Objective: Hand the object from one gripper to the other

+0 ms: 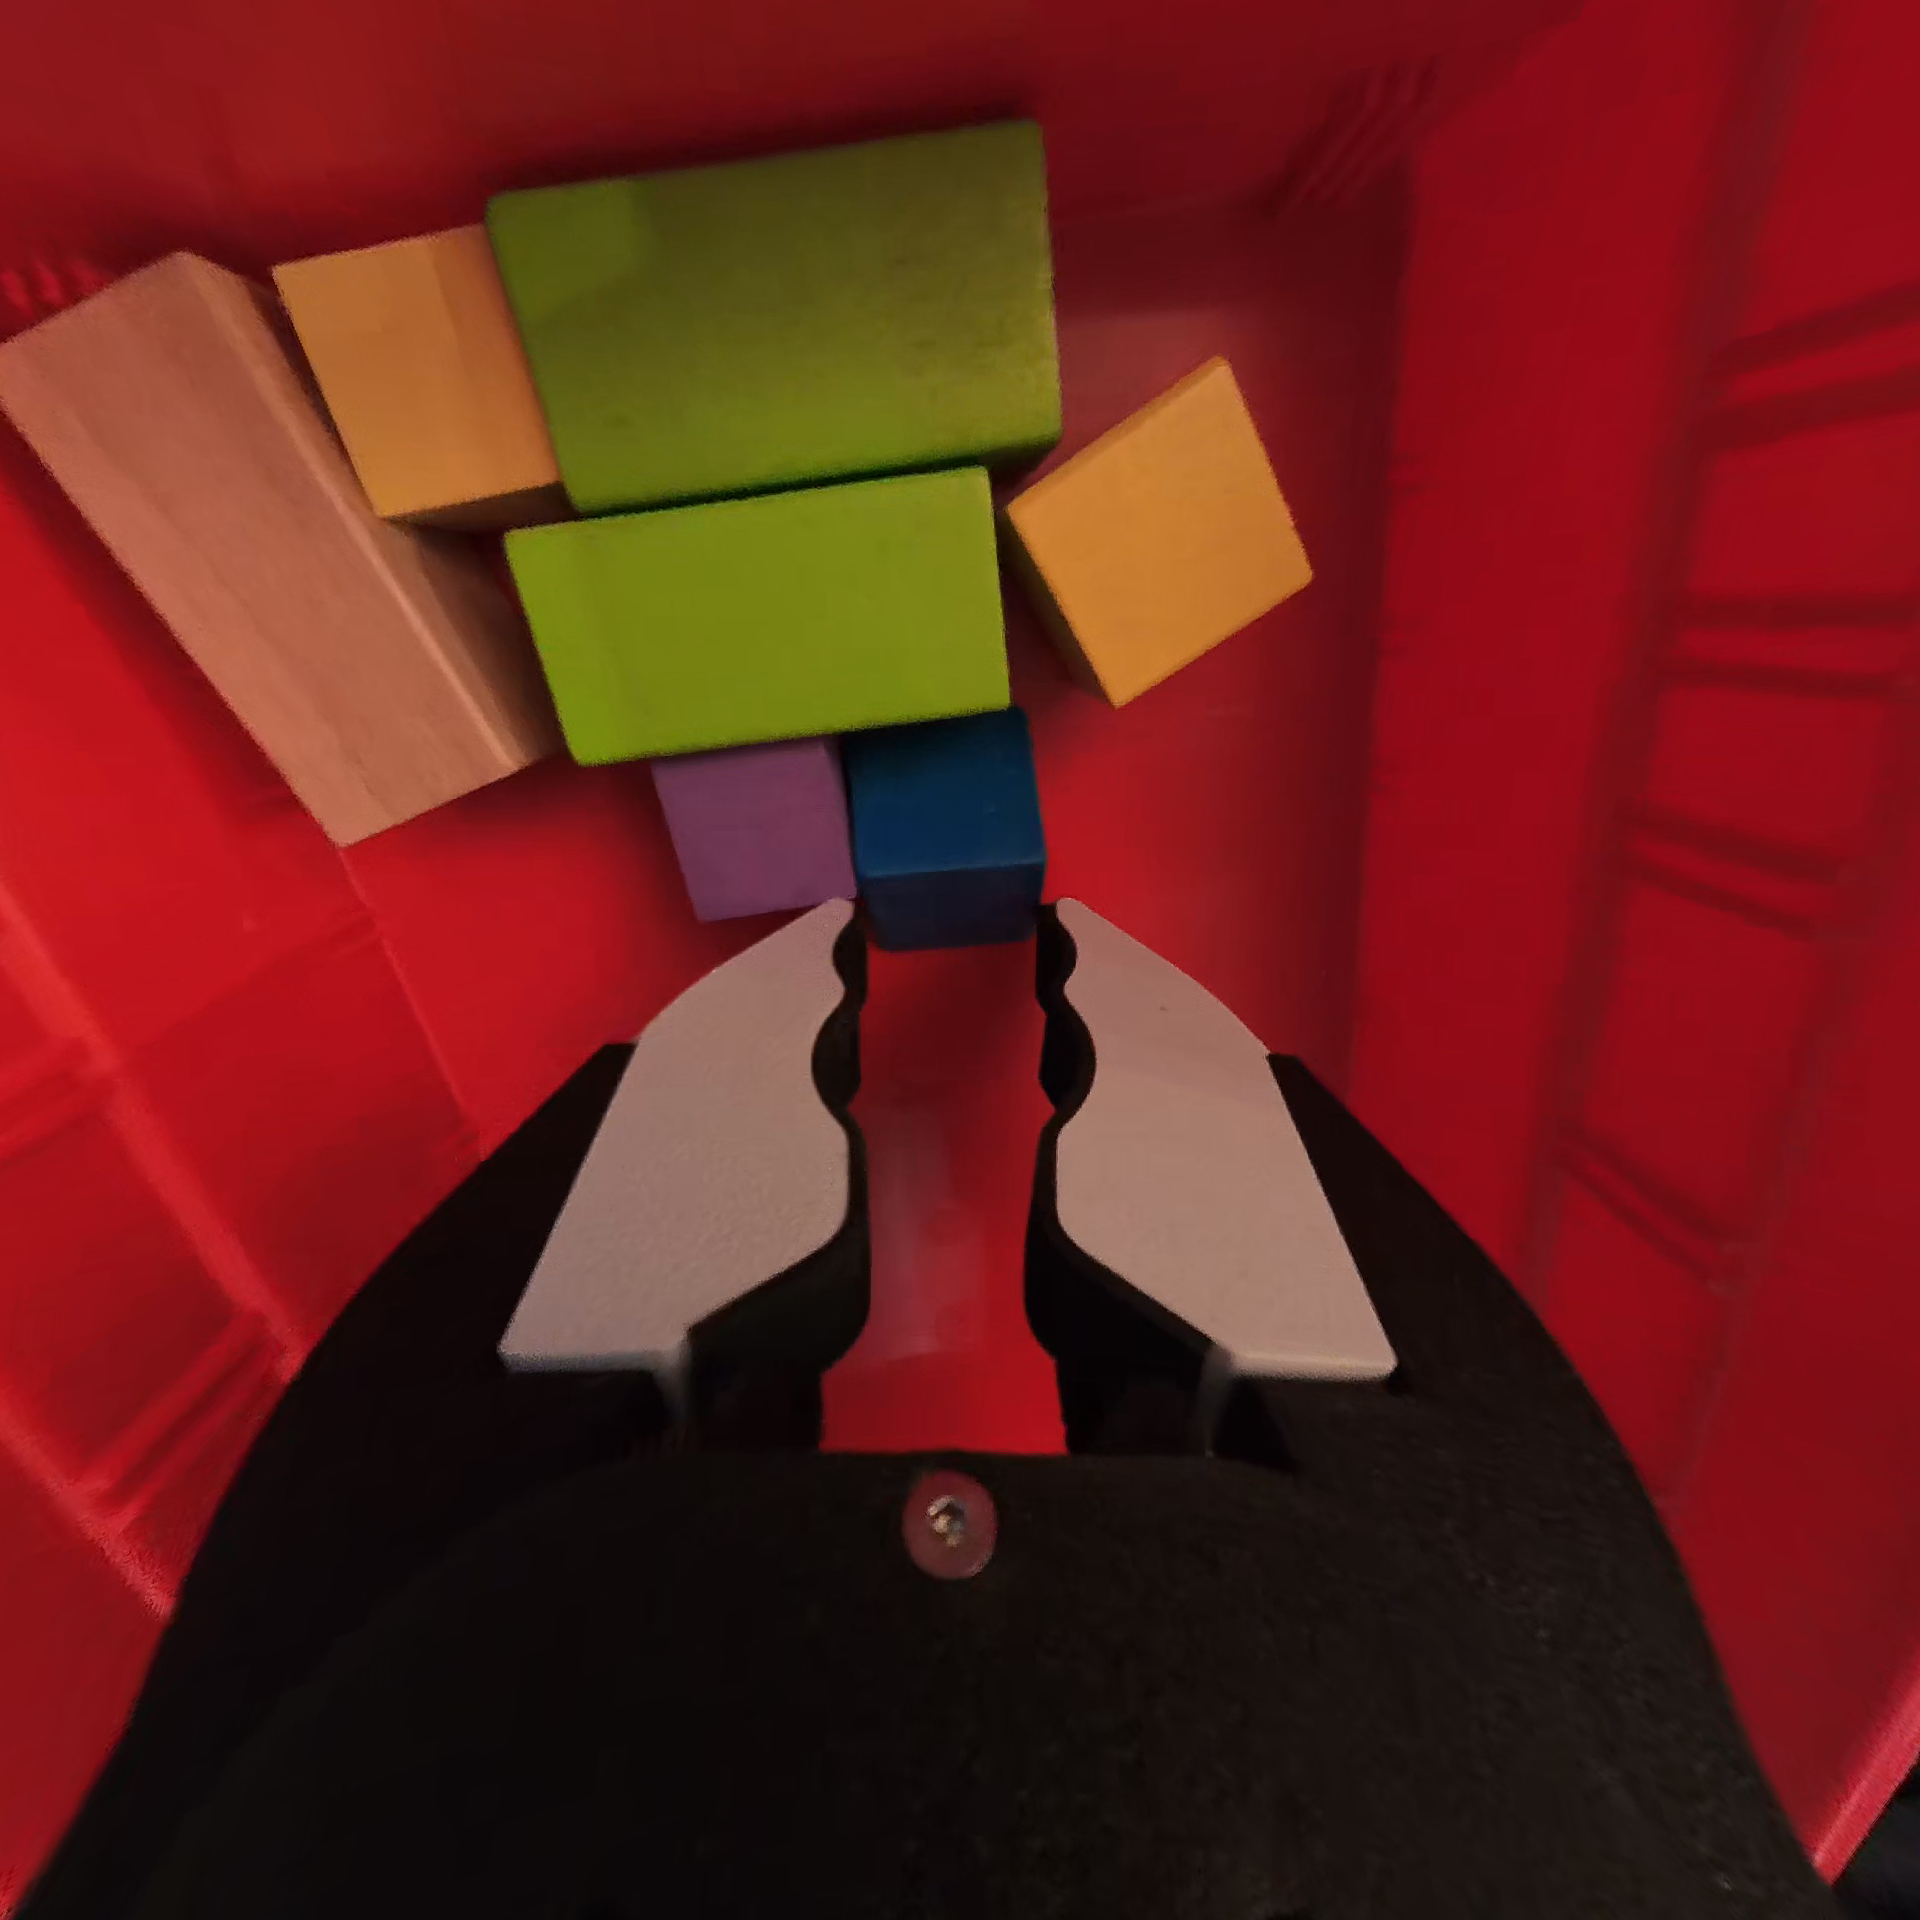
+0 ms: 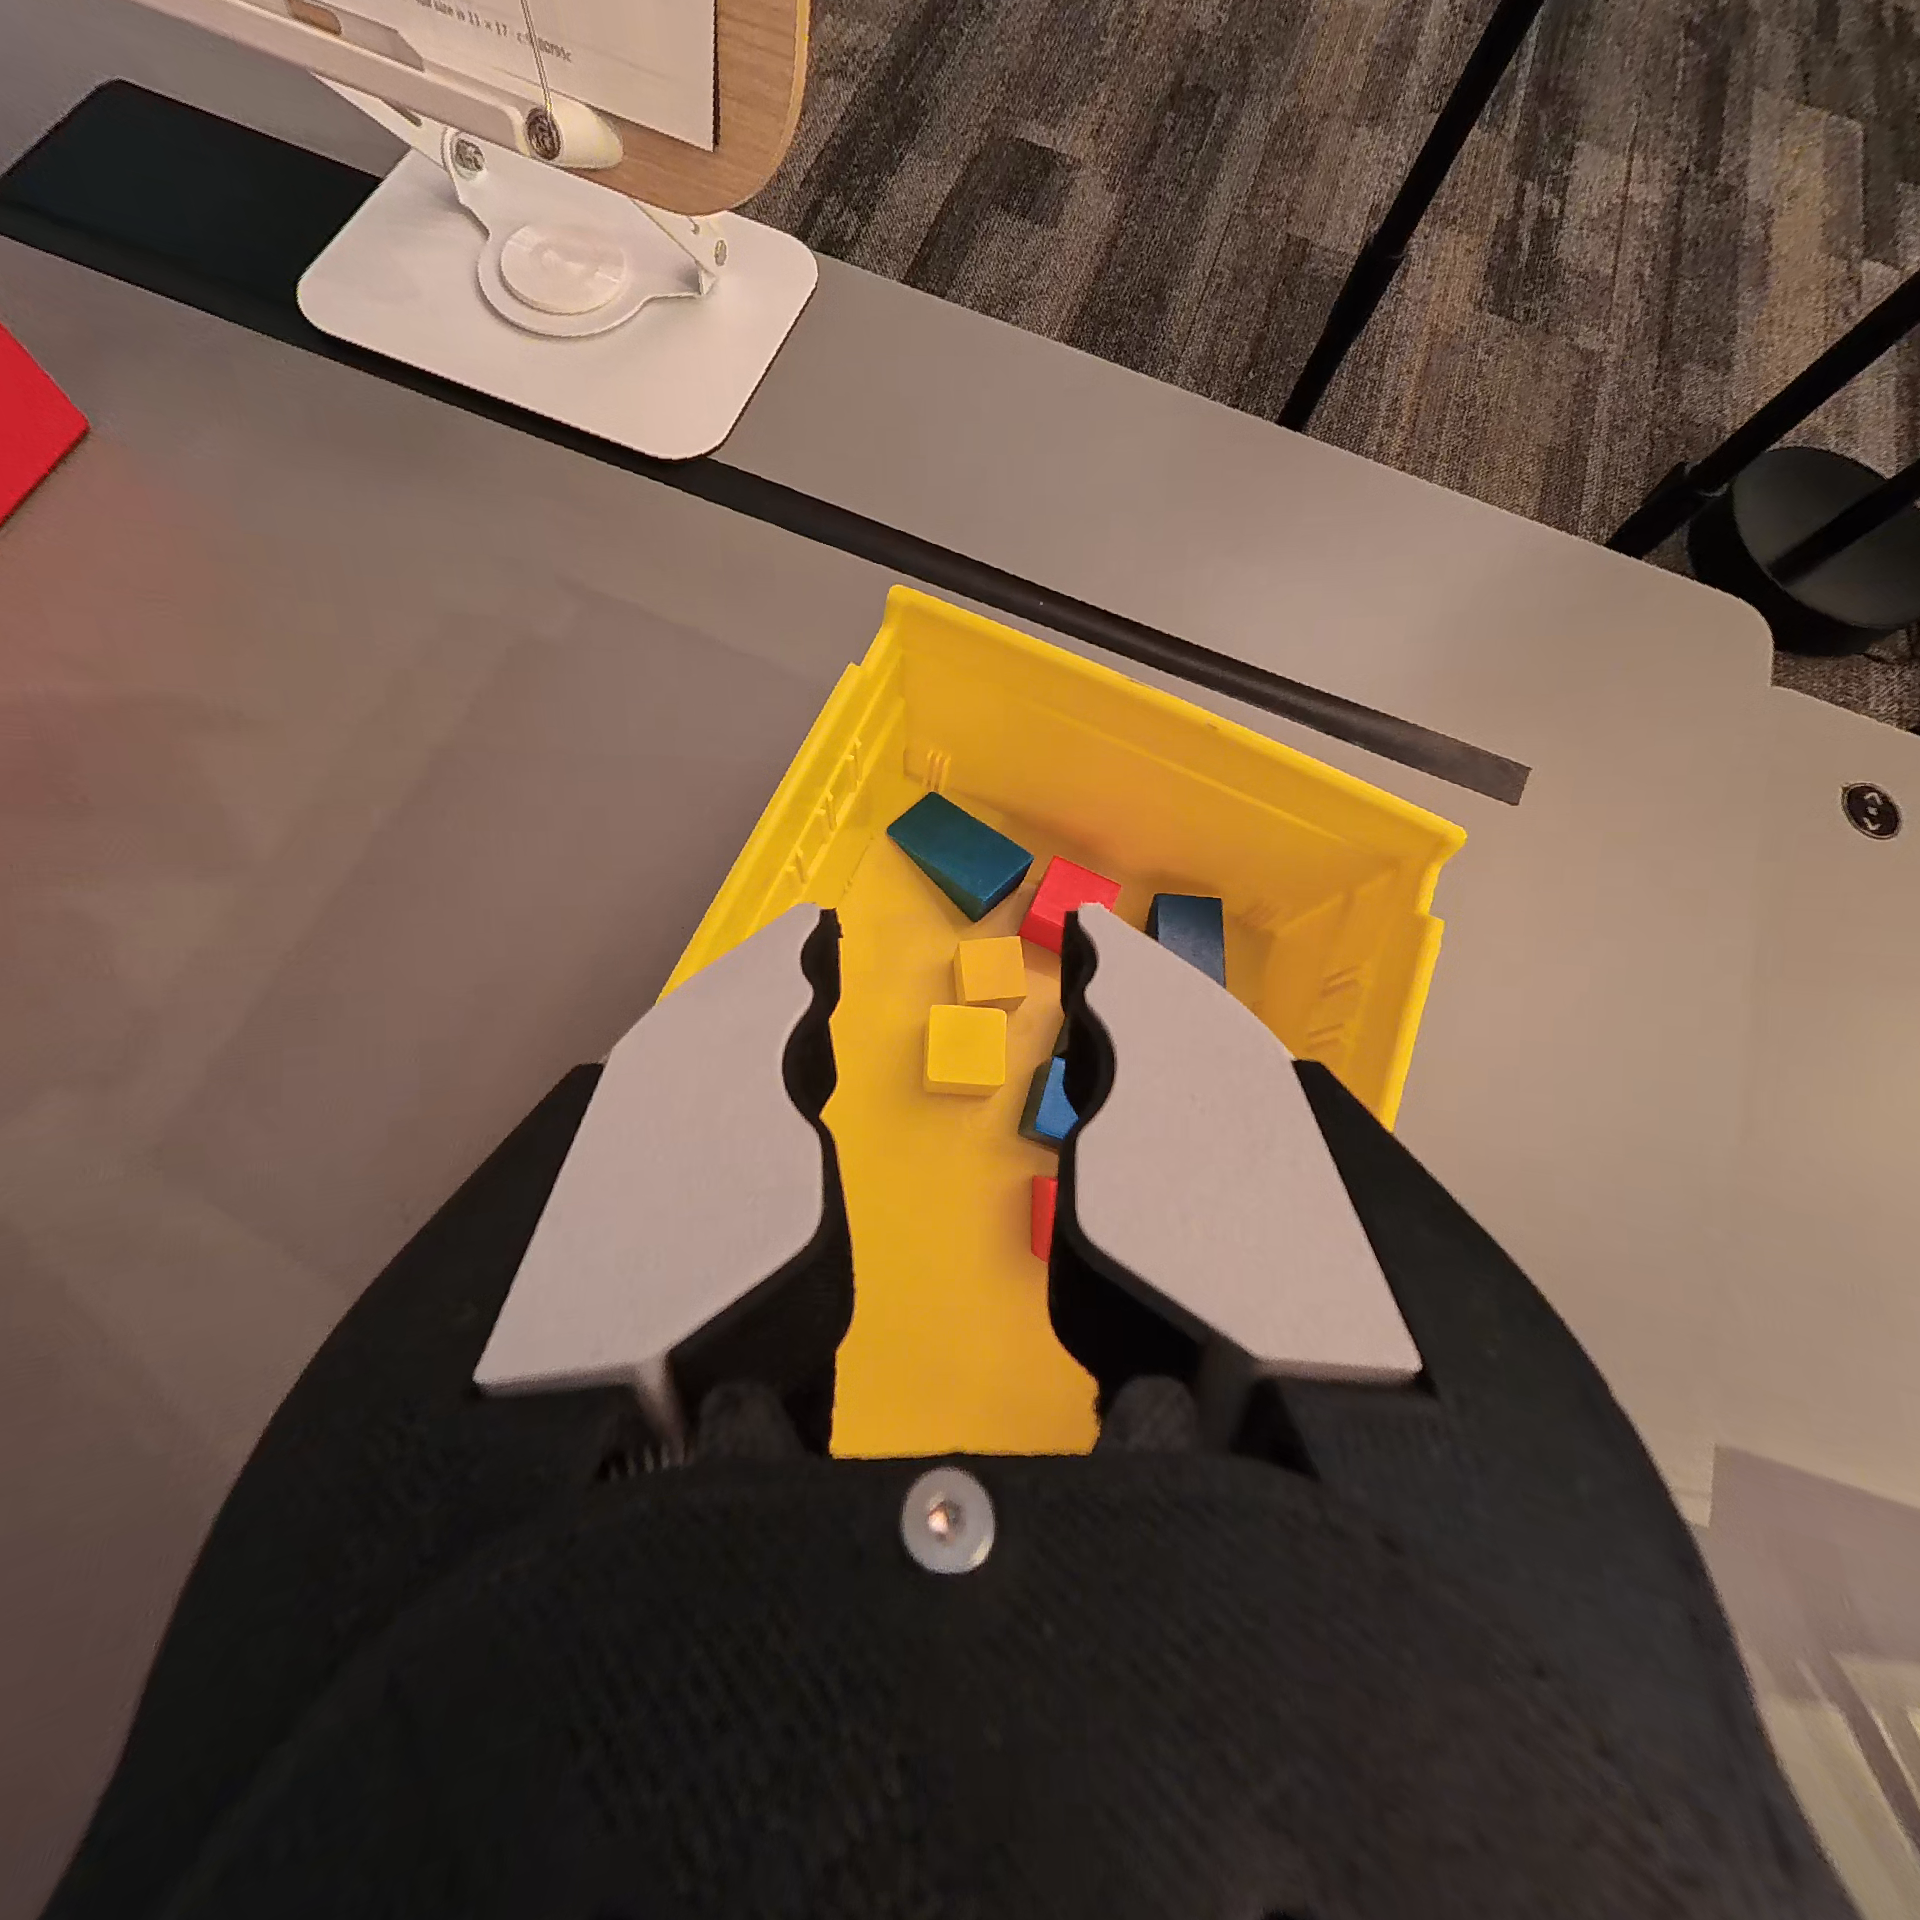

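In the left wrist view my left gripper (image 1: 948,914) is down inside a red bin (image 1: 1558,727). It is open, and its tips stand on either side of the near end of a blue cube (image 1: 943,805); I cannot tell if they touch it. A purple cube (image 1: 758,826) lies against the blue one on its left. In the right wrist view my right gripper (image 2: 951,920) is open and empty, held above a yellow bin (image 2: 1143,748).
The red bin also holds two green blocks (image 1: 764,613), two orange cubes (image 1: 1158,530) and a plain wooden block (image 1: 239,540). The yellow bin holds several small blocks, among them a teal one (image 2: 961,852). A white stand (image 2: 582,343) is on the grey table.
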### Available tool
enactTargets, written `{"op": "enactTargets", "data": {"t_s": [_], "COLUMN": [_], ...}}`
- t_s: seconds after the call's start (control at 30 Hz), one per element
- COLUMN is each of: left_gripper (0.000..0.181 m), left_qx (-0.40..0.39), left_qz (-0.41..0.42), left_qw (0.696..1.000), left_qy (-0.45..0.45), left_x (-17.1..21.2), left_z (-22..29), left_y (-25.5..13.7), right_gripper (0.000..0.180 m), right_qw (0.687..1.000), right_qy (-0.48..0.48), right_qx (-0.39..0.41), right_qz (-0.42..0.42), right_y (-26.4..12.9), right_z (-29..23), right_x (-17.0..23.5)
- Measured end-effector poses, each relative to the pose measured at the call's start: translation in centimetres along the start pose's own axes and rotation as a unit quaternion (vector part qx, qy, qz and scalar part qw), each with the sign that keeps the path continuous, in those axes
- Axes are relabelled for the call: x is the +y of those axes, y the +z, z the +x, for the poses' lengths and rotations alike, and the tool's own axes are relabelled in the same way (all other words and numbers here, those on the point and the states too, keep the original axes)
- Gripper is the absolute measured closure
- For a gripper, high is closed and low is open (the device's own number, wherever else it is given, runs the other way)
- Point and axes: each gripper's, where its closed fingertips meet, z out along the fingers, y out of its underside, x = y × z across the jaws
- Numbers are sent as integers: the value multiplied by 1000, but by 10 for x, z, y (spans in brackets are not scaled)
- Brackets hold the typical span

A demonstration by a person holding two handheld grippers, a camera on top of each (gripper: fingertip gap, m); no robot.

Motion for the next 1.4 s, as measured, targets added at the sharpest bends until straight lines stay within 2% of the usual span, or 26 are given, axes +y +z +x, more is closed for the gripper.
{"op": "enactTargets", "data": {"t_s": [0.33, 0.47, 0.57, 0.93, 1.03, 1.17, 1.27, 1.33, 1.4], "left_gripper": [150, 150, 140, 148, 148, 148, 148, 148, 148], "left_qx": [25, 42, 27, 3, -1, 19, 119, 246, 357], "left_qz": [-45, -37, -37, -34, -20, 69, 177, 252, 302], "left_qw": [998, 998, 998, 998, 998, 996, 973, 925, 859], "left_qy": [21, 23, 31, 50, 53, 54, 93, 145, 210], "left_x": [23, 22, 21, 16, 17, 8, 0, 0, 9], "left_z": [-2, 0, -2, -4, -5, 0, 35, 83, 130], "left_y": [-5, -7, -5, -1, -17, -67, -120, -166, -208], "right_gripper": [138, 138, 138, 139, 139, 139, 137, 134, 134], "right_qw": [1000, 1000, 1000, 1000, 1000, 996, 978, 956, 931], "right_qy": [1, 0, -3, -8, -11, -36, -108, -152, -162], "right_qx": [0, -1, -1, 5, 9, 21, 7, -35, -109], "right_qz": [-4, -10, -14, -9, 13, 80, 176, 247, 307], "right_y": [1, 4, 5, 2, -4, -18, -29, -36, -45], "right_z": [1, 1, 0, 2, 1, -2, -20, -48, -84], "right_x": [2, 3, 4, 2, -5, -28, -58, -77, -92]}}
